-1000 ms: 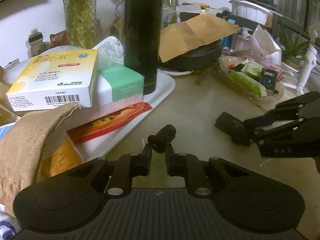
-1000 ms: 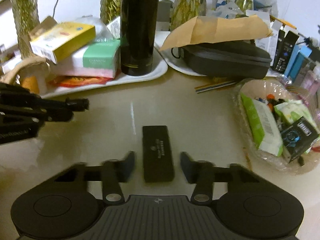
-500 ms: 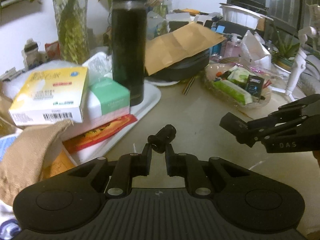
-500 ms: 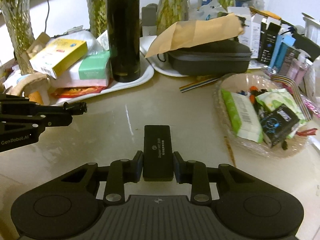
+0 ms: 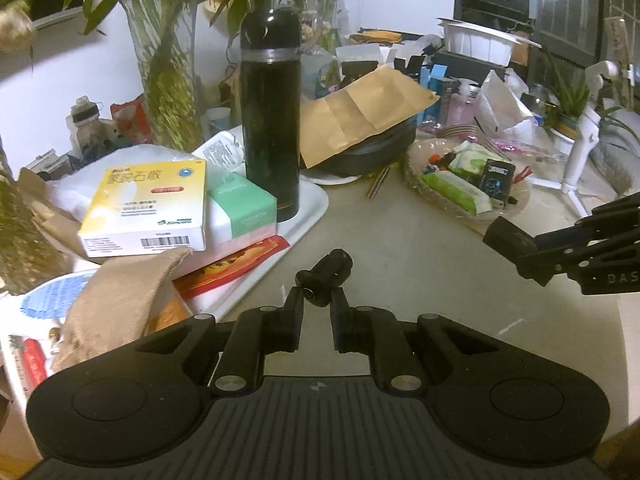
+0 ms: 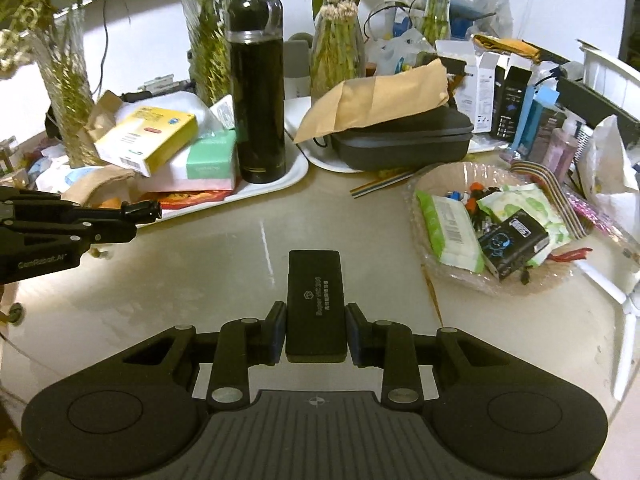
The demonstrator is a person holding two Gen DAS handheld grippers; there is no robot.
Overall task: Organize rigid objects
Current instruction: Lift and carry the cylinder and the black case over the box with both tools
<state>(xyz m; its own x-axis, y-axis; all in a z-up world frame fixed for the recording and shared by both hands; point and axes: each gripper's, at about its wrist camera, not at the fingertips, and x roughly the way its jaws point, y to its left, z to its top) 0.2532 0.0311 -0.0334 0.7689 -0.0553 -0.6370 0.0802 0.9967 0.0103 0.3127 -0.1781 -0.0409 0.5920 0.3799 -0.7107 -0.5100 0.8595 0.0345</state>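
The black box [image 6: 315, 304] sits clamped in our right gripper [image 6: 316, 334] above the table [image 6: 200, 280], the plug [image 5: 324, 277] pinched in our left gripper [image 5: 318, 304]; next, we judge, comes choosing drop spots.

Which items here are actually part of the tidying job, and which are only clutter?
In the job:
- small black cylindrical part, clamped in the left hand-held gripper
- flat black rectangular device, clamped in the right hand-held gripper

Lying about:
- black flask
- yellow box
- brown envelope
- snack basket
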